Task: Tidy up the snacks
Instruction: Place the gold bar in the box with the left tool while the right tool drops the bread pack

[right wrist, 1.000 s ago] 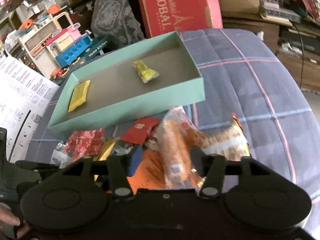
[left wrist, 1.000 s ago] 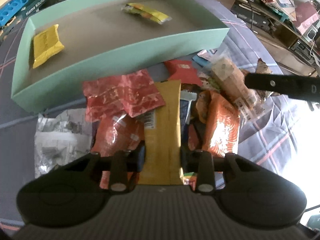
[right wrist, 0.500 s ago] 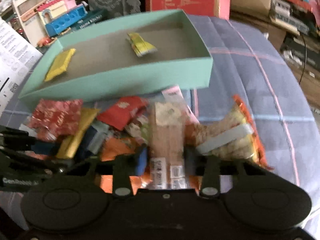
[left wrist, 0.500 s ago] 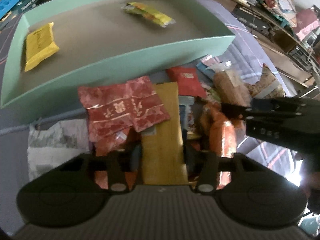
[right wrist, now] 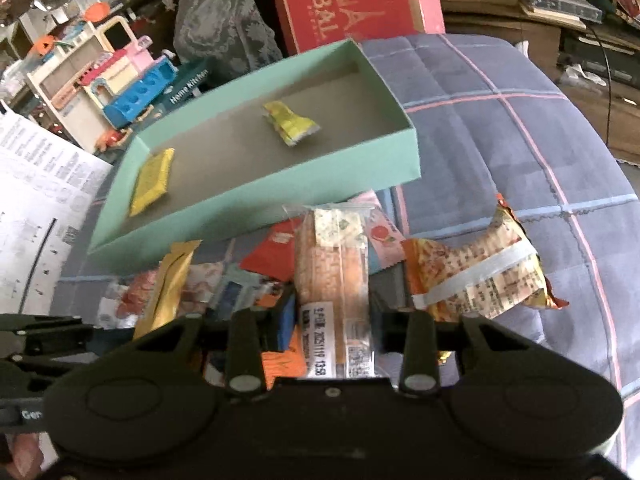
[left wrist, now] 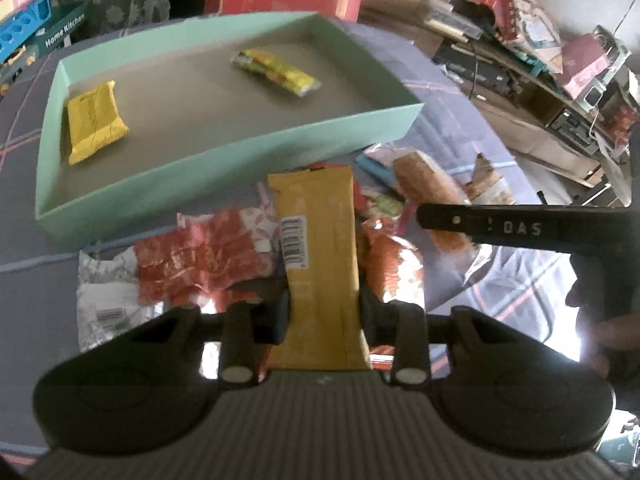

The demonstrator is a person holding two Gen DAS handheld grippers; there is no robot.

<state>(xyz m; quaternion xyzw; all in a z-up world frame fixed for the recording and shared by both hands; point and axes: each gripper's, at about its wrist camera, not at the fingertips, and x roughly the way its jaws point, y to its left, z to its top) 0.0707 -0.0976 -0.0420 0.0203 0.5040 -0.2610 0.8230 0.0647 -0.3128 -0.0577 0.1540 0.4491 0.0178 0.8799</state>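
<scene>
Both sets of jaws are clamped on snacks lifted from the pile, the left gripper [left wrist: 322, 312] on a long yellow bar [left wrist: 320, 248] and the right gripper [right wrist: 334, 332] on a clear-wrapped biscuit pack [right wrist: 334, 280], each pointing ahead toward the teal box [left wrist: 224, 152], presumably for dropping in.

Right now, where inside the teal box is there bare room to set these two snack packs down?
The shallow teal cardboard box has bare grey floor between the flat yellow packet at its left end and the long yellow wrapper, plus a strip along the near wall. Outside, the snack pile crowds the near wall.
</scene>
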